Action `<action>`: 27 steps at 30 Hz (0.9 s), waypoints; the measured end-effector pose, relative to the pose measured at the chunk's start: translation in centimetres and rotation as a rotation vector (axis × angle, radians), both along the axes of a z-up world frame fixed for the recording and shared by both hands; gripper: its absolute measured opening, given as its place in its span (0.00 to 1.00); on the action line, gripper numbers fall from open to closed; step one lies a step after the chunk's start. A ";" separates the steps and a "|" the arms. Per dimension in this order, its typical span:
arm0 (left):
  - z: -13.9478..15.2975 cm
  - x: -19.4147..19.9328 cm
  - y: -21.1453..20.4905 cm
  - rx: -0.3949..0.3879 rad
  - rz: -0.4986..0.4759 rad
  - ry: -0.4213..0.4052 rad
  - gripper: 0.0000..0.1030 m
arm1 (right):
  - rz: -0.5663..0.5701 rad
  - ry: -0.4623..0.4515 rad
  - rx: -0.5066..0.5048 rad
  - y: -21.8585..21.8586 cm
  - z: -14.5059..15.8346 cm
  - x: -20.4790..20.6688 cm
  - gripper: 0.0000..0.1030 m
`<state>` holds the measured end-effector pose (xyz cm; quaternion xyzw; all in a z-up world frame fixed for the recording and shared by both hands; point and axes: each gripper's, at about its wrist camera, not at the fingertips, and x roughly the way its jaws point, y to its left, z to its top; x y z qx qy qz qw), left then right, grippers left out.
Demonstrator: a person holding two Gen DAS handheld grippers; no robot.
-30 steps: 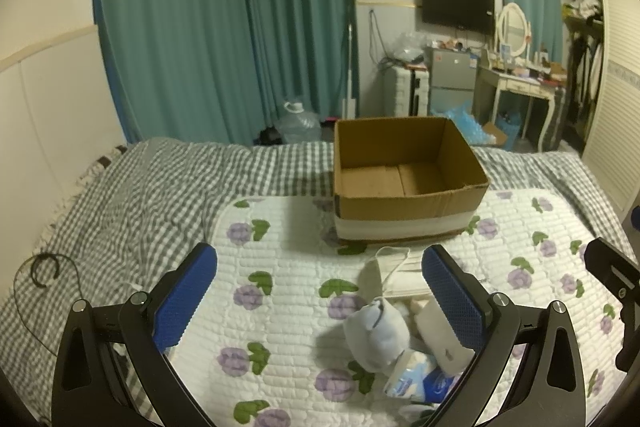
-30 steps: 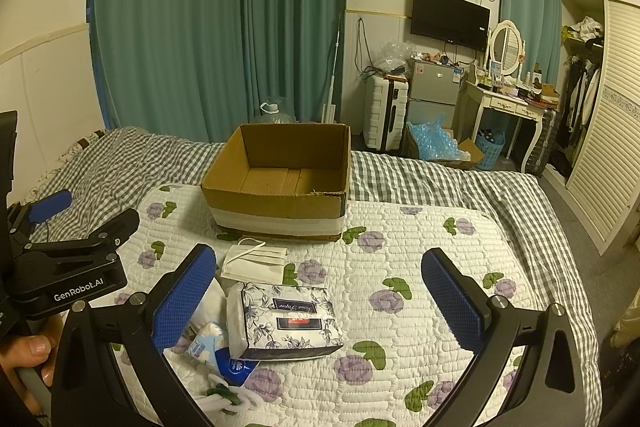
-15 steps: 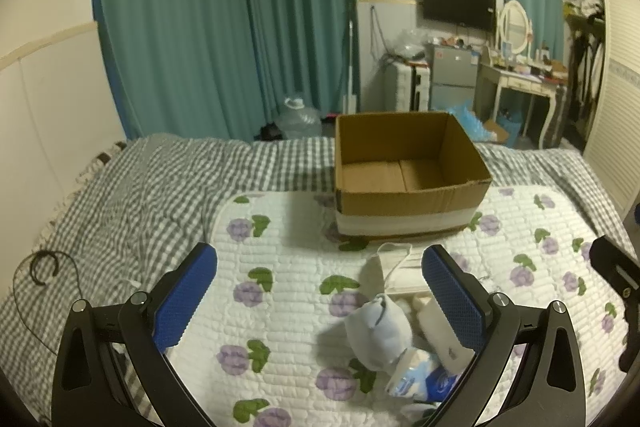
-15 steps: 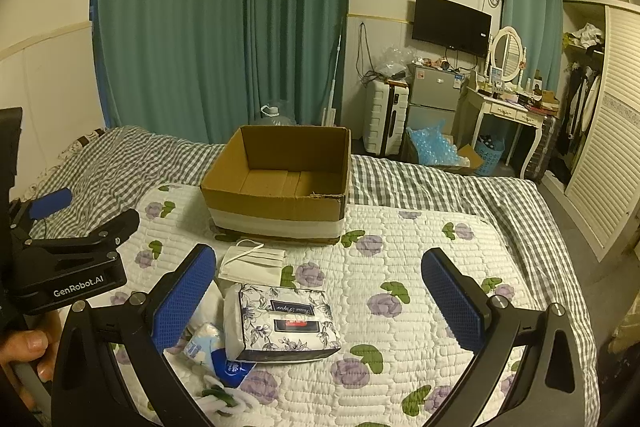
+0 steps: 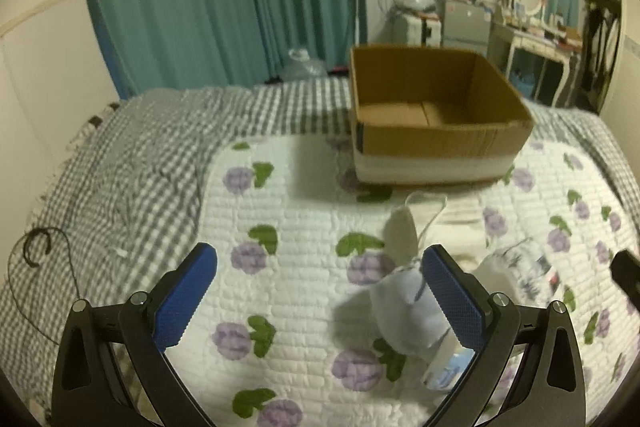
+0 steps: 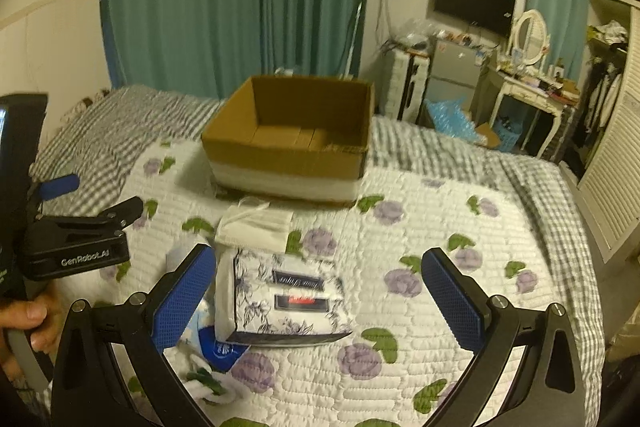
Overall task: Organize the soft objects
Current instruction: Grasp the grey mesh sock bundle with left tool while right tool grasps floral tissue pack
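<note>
Both tongs are released, their blue pads spread wide and grasping nothing. The left tongs [image 5: 320,295] hang low over the near part of the quilt [image 5: 304,219], their right pad just in front of a pale blue stuffed toy [image 5: 404,311], whose lower side that pad hides. The right tongs [image 6: 318,297] hover over a floral-printed tissue pack [image 6: 284,297], which lies between the pads without touching either. In the right wrist view the left tongs show at the left edge, with a hand [image 6: 28,323] on the grip, partly cut off. A folded white face mask [image 6: 254,227] lies between the pack and the cardboard box [image 6: 292,147], which stands open at the quilt's far edge. A blue-and-white packet [image 6: 218,345] is half hidden under the pack and the left pad; what it is cannot be made out. The quilt's right half lies bare, and checked bedding [image 5: 120,163] runs to the bed's left edge.
</note>
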<state>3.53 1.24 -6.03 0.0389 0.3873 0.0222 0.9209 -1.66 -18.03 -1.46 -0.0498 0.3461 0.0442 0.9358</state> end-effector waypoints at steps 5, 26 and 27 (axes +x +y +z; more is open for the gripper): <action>-2.4 1.4 -1.0 -0.008 -0.029 0.088 1.00 | 0.060 0.102 -0.015 0.7 -3.6 1.4 1.00; -8.9 5.1 -3.9 -0.072 -0.130 0.281 1.00 | 0.158 0.328 -0.063 2.5 -11.4 5.0 0.85; -9.4 5.2 -3.9 -0.078 -0.123 0.301 1.00 | 0.161 0.335 -0.055 2.5 -11.5 5.1 0.82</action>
